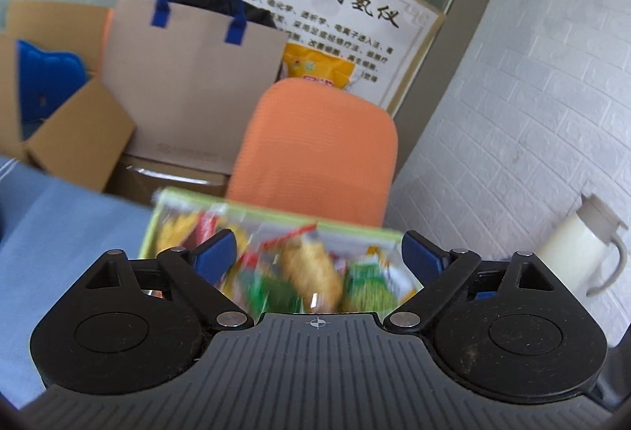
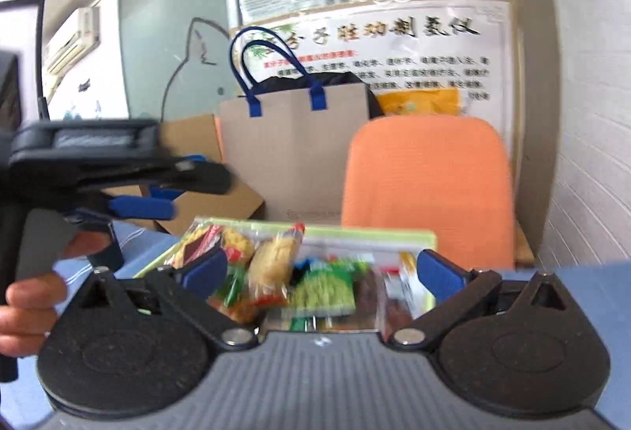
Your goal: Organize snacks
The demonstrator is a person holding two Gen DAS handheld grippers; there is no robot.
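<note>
Snack tray (image 2: pixel 366 235) lies before both spread claws; contact seemingly none.

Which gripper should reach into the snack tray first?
Probably the right gripper: open, centred low over the snack tray, packets between its fingers. The left gripper, also open, faces the tray too, but the right view shows it held higher, off to the side.

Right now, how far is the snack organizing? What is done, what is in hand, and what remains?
Done: many wrapped snacks already lie in the green-rimmed tray on the blue table. In hand: nothing; the left gripper and right gripper both stand open in front of the tray, gripping no packet. Left: the images are blurred, so I cannot tell whether snacks remain outside the tray or how they are sorted.
</note>
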